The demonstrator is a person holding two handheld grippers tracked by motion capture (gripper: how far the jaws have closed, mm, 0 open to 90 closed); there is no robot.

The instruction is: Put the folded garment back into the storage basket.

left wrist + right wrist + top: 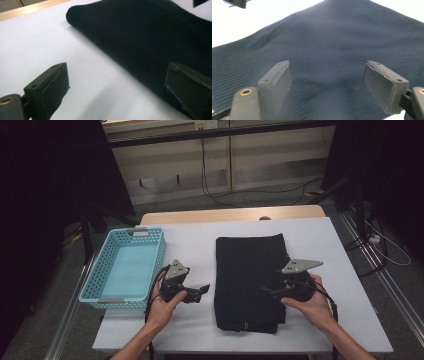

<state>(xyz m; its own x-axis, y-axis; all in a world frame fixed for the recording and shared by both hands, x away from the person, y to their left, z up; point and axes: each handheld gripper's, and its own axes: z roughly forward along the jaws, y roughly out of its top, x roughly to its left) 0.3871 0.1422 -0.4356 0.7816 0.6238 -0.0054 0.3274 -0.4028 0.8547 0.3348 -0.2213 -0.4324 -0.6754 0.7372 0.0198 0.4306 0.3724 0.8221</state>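
Observation:
A folded black cloth (250, 280) lies flat in the middle of the white table (320, 245). My left gripper (200, 292) rests on the table just left of the cloth's left edge, open and empty; in the left gripper view its jaws frame that edge of the cloth (150, 37). My right gripper (270, 291) hovers over the cloth's right half, open, jaws pointing left. In the right gripper view the ribbed dark cloth (324, 45) spreads beneath its wide-apart jaws.
A light blue perforated plastic basket (125, 267) stands at the table's left side, close to my left hand. Beyond the table's far wooden edge (230, 214) lie a grey floor and cables. Dark stands flank both sides.

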